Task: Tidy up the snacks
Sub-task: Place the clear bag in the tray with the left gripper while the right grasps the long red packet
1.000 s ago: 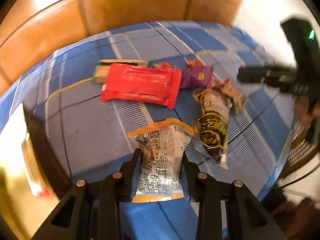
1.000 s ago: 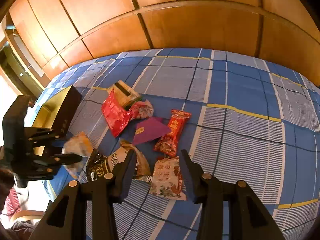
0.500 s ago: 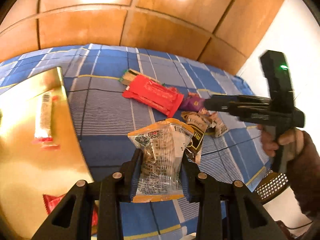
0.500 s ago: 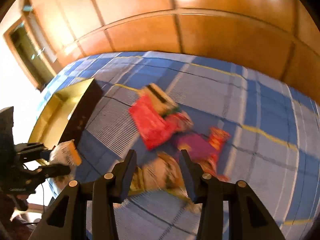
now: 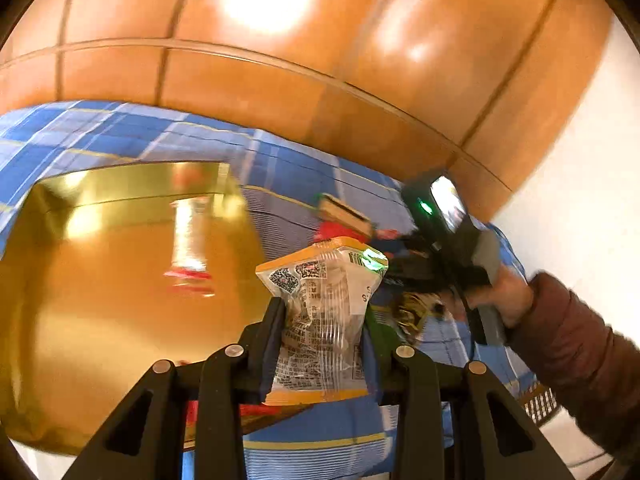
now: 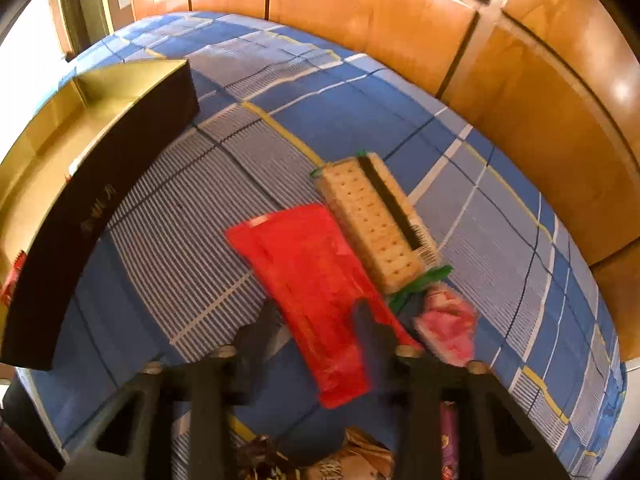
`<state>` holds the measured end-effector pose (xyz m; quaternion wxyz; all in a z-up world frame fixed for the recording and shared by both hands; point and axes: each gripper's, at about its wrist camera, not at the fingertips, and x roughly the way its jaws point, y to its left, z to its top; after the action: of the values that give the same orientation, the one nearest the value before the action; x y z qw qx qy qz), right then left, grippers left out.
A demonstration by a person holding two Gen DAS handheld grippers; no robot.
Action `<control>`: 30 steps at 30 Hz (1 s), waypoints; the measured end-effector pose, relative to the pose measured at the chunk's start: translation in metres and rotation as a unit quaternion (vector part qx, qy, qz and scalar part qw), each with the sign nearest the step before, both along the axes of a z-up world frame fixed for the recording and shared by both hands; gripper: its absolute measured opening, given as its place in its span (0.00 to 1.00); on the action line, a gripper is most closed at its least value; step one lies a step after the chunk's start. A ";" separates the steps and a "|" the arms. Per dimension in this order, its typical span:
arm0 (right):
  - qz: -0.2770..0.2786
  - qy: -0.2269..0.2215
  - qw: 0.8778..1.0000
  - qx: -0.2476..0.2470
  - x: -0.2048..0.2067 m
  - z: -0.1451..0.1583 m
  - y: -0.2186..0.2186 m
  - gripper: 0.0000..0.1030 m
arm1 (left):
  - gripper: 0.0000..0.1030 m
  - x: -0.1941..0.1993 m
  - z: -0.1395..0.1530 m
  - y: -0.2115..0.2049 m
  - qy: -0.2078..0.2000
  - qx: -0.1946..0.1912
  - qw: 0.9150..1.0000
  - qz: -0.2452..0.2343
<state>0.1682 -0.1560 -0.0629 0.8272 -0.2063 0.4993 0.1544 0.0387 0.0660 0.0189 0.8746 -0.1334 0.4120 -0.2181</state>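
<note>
Snacks lie on a blue plaid bedspread (image 6: 360,112) that runs up to a glossy wooden headboard (image 6: 400,12), and the landmark for all of them is the gold-lined box (image 6: 120,76) with dark outer walls that sits open on the bedspread. Inside the box, against its gold floor, a blurred pale wrapper with red ends (image 5: 188,240) lies flat, and a scrap of red packaging shows at its near edge. Well apart from the box, farther along the bedspread toward the headboard, a long red packet (image 6: 312,280) lies flat, and a clear-wrapped cracker pack with green ends (image 6: 372,216) rests just beside it on the side away from the box, touching it. Beyond the cracker pack's near end, farther still from the box, sits a small crumpled pink packet (image 6: 448,324); brown and purple wrappers show blurred at the bottom of the right wrist view. The right gripper (image 6: 316,316) points down over the red packet, its jaws having just been closing, one finger on each long side of the packet; blur hides whether the pads press it. A hand in a dark red sleeve (image 5: 572,344) holds it. The left gripper (image 5: 324,316) is clamped on a clear snack bag with an orange top (image 5: 320,300), held upright at the box's near corner, just over its rim.
</note>
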 end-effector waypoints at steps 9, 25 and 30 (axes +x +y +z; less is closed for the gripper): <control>0.028 0.023 0.999 0.032 -0.042 -0.012 0.019 0.10 | 0.34 -0.004 -0.012 0.067 0.022 -0.011 0.991 0.134; -0.001 0.034 0.995 0.093 -0.008 0.020 -0.027 0.57 | 0.35 -0.006 -0.022 0.082 0.037 -0.011 0.987 0.156; 0.029 0.040 0.999 0.021 0.010 -0.008 -0.004 0.64 | 0.35 -0.005 -0.029 0.083 0.049 -0.011 0.986 0.156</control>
<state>0.1781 -0.1596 -0.0710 0.8061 -0.1972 0.5223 0.1965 0.0338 0.1486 -0.0105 0.8749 -0.2163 0.4265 -0.0762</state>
